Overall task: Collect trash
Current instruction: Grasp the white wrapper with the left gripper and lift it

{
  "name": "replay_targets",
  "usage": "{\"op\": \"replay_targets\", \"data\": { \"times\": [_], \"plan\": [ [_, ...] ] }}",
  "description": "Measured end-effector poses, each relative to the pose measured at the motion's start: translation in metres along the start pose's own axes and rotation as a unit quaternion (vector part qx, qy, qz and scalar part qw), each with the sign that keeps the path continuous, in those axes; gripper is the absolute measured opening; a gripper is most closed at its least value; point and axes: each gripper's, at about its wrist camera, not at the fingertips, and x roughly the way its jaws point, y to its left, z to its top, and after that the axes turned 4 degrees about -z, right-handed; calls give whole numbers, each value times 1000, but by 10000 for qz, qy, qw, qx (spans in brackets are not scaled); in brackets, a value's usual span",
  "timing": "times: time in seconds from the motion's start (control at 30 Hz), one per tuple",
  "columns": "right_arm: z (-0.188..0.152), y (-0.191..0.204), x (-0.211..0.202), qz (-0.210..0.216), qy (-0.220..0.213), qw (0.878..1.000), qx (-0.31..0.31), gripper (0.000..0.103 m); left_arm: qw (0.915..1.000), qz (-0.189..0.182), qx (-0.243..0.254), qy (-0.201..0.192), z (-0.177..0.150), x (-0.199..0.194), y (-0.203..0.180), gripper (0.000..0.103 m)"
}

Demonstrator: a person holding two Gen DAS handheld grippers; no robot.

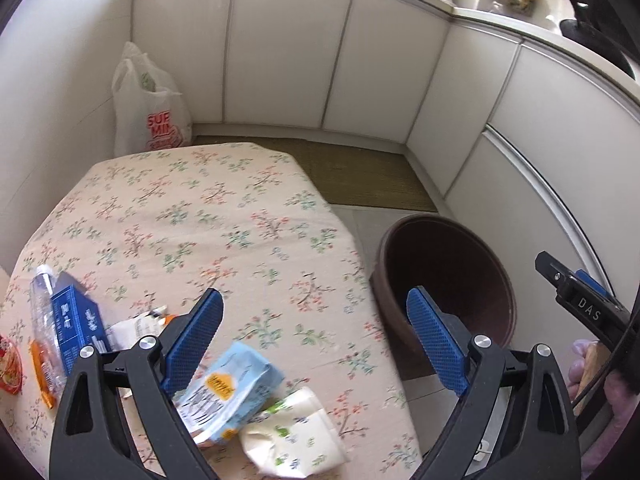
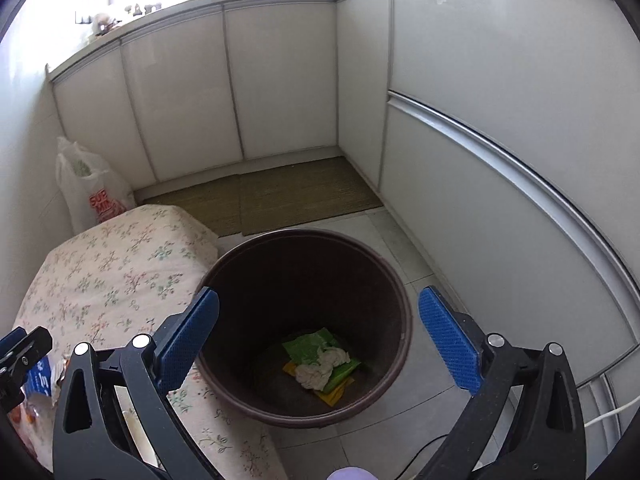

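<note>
From the left wrist camera, the left gripper [image 1: 316, 320] hangs over the near end of a table [image 1: 192, 216] draped in a cream cloth printed with small pink and green sprigs; its two black arms end in blue, waffle-textured pads [image 1: 196, 330] that stand wide apart with nothing between them. Below the left pad lies a soft pale-blue packet [image 1: 234, 390] with an orange label, touching a crumpled white wrapper [image 1: 292, 436] with green marks. Further left, at the table edge, a dark blue carton [image 1: 78, 318] leans beside a clear plastic bottle [image 1: 42, 312] lying on its side, with an orange wrapper [image 1: 40, 376] and a red packet [image 1: 10, 364] close by. Beside the table, on the grey tile floor, stands a round brown bin [image 1: 448, 276] with a smooth thick rim, and the tip of the right gripper [image 1: 576, 300] shows at the right edge. A white plastic bag [image 1: 148, 108] with red lettering sits against glossy white cabinet doors [image 1: 280, 52]. From the right wrist camera, the right gripper [image 2: 318, 336] is held above the brown bin [image 2: 304, 248], its blue textured pads spread wide and gripping nothing. At the bin's bottom rest a green wrapper [image 2: 308, 346], a wadded whitish tissue [image 2: 320, 368] on top of it and a yellow packet [image 2: 334, 394] beneath. A woven olive mat [image 2: 280, 196] lies on the floor beyond.
</note>
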Motion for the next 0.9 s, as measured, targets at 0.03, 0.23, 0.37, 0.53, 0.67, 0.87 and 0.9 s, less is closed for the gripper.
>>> {"op": "replay_targets", "data": {
  "times": [0.03,0.23,0.37,0.53,0.67,0.87,0.9],
  "plan": [
    [0,9,0,81,38,9999,-80,96,9999,109,-52,10,-4,-5,12,90],
    [-8,73,4,624,293,9955,-646,96,9946,761,-682,167,-30,-41,102,90],
    [-14,113,4,838,381,9905,-1022,96,9874,801,-1342,228,-35,-54,159,90],
    [-17,146,4,1105,442,9865,-1123,96,9788,-55,-2000,437,-20,-43,194,90],
    [-15,155,4,1083,396,9884,-986,96,9803,-346,-1679,982,-2,-9,179,85],
    [-6,139,9,975,371,9927,-603,96,9778,21,-811,1934,2,55,145,84],
    [-5,135,11,967,407,9929,-565,96,9755,159,-587,2113,0,66,138,83]
  ]
}}
